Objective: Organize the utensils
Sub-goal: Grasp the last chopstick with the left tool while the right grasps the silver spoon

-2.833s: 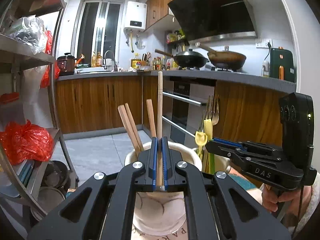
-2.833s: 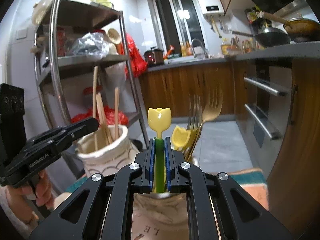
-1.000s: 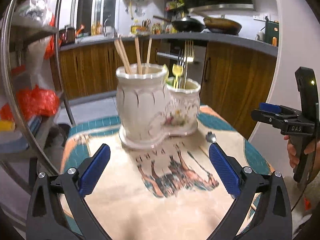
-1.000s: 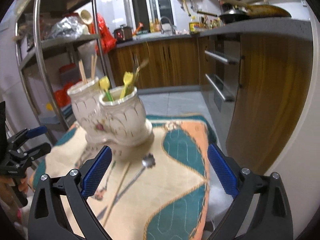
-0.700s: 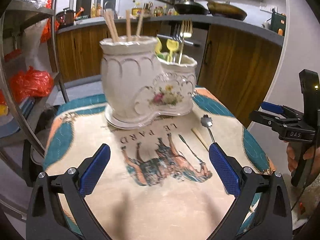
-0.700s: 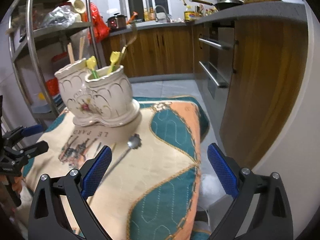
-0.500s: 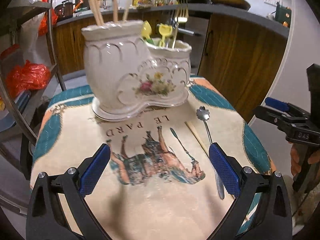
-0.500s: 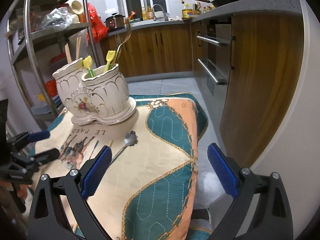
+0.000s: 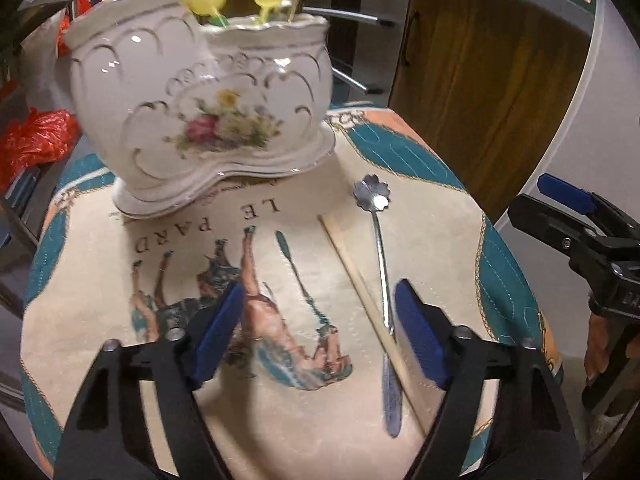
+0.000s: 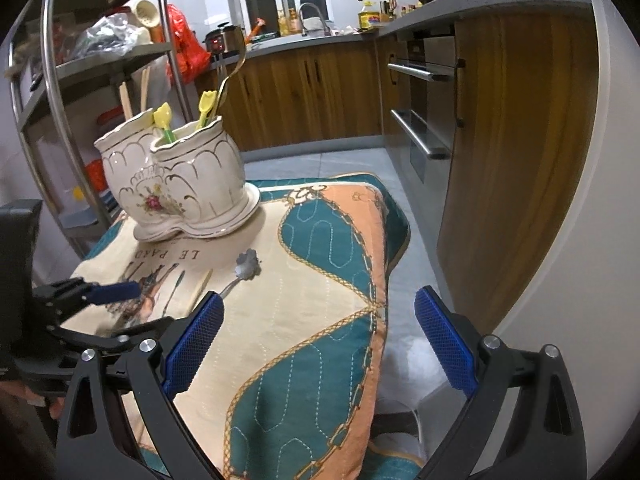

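Left gripper [image 9: 318,334] jaws wide open, empty, low over the cloth [image 9: 280,408], right pad beside the chopstick [image 9: 370,300] and steel flower-head spoon [image 9: 378,248]; both lie flat just in front of the glazed, scalloped holder [image 9: 200,92]. Right gripper [image 10: 316,344] jaws wide open, empty, past the cloth's right edge, floor [image 10: 404,280] below.

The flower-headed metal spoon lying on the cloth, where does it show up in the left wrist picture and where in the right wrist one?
Left wrist: the metal spoon lies right of centre, bowl toward the ceramic holder, handle running back beside the wooden chopstick.
Right wrist: the spoon sits left of centre, below the holder; its handle passes behind the right gripper's finger.
Shared landmark: the holder's flower decal.
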### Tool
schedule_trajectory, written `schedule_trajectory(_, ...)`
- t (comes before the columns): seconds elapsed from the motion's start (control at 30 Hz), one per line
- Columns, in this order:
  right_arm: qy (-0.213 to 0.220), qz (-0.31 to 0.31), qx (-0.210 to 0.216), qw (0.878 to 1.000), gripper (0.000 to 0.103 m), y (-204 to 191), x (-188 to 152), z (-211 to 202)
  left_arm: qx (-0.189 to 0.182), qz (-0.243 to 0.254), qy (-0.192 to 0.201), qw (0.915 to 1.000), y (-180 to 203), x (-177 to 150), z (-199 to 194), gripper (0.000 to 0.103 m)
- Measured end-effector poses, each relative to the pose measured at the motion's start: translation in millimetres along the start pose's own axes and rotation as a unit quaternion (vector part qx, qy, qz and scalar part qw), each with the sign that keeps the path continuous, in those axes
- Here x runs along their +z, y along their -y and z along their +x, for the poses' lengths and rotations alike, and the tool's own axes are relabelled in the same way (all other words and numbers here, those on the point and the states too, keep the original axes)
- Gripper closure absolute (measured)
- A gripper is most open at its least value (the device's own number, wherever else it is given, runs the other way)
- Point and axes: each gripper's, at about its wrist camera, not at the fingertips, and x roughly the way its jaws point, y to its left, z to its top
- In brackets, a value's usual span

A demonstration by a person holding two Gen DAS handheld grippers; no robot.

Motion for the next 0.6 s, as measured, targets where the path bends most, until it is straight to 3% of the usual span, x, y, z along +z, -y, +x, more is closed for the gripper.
schedule_trajectory(0.3,-0.007,-0.005,0.010,1.000,0.007,-2.8,-4.4,3.0,0.019,0.018,-0.013,0.9996,11.0,8.3,12.9,0.067)
schedule_trajectory(0.47,-0.011,-0.010,0.012,1.000,0.007,-4.8,-4.8,3.8,0.010,0.018,-0.021,0.9996,15.9,11.8,16.5,0.067)
schedule_trajectory(0.57,-0.014,-0.012,0.015,1.000,0.007,-6.1,-4.4,4.2,0.013,0.039,-0.021,0.9989,16.9,10.9,16.3,0.093)
schedule_trajectory(0.6,-0.016,-0.013,0.017,1.000,0.007,-7.3,-4.2,4.8,0.008,0.041,-0.021,0.9989,15.3,10.7,15.5,0.093)
